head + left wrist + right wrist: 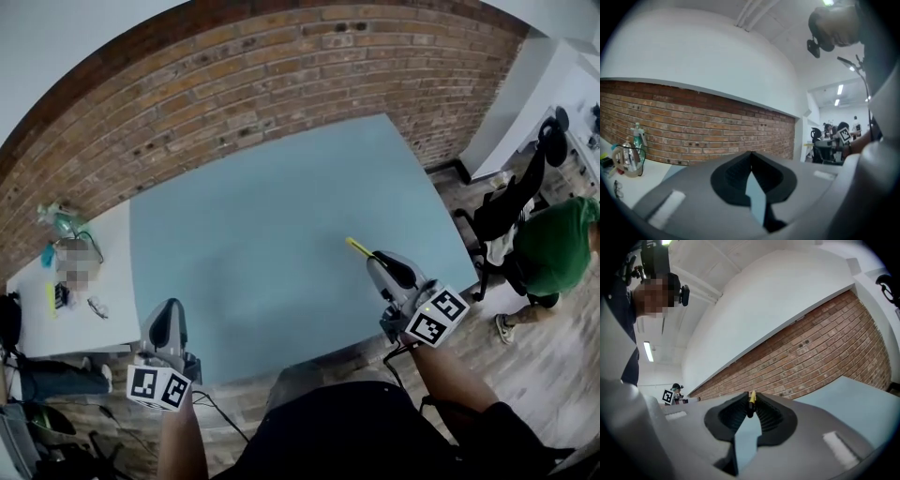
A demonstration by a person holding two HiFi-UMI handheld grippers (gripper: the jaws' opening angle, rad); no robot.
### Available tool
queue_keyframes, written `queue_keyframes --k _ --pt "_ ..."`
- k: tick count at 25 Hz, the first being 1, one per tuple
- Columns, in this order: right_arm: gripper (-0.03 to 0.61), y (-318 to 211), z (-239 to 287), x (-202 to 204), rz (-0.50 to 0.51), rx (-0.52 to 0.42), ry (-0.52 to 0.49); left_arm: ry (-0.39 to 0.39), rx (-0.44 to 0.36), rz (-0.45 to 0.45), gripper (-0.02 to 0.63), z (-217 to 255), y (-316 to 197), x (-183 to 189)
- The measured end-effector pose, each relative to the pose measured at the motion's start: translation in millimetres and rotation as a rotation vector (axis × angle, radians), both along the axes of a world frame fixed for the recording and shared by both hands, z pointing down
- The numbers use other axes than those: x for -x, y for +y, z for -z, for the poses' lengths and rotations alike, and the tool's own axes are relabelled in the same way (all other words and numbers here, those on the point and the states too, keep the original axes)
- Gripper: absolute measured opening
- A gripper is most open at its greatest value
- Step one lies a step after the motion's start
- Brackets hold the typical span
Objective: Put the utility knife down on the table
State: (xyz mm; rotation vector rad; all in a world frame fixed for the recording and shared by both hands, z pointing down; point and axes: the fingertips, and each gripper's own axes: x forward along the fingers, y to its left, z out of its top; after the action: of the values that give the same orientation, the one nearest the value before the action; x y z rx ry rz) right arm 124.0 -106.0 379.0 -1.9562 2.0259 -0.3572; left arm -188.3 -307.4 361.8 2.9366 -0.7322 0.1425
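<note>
A yellow and black utility knife sticks out forward from my right gripper, which is shut on it above the near right part of the blue table. In the right gripper view the knife shows as a thin yellow and black sliver pinched between the dark pads, tilted up toward the brick wall. My left gripper hovers at the table's near left edge; its pads meet at the tip with nothing between them.
A brick wall runs behind the table. A white side table at the left holds a bottle, a jar and small items. At the right, a person in a green shirt stands by a black office chair.
</note>
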Motion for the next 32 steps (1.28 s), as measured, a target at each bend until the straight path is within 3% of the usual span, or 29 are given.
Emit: queue_keyframes --k 8,14,22,32 --pt "0.052 -36 10 10 -0.118 -0.002 0.009 -0.001 0.026 -0.131 -0.009 -15 -48 -17" --pt "0.052 -47 19 7 -0.144 0.005 0.028 0.019 0.042 -0.160 -0.009 -21 -64 -39" --pt "0.052 -60 14 -10 -0.112 -0.009 0.013 0.037 0.040 -0.120 -0.009 -13 -70 -55" --pt "0.052 -79 -3 -34 -0.086 -0.001 -0.006 -0.003 0.052 -0.100 -0.011 -27 -77 -75"
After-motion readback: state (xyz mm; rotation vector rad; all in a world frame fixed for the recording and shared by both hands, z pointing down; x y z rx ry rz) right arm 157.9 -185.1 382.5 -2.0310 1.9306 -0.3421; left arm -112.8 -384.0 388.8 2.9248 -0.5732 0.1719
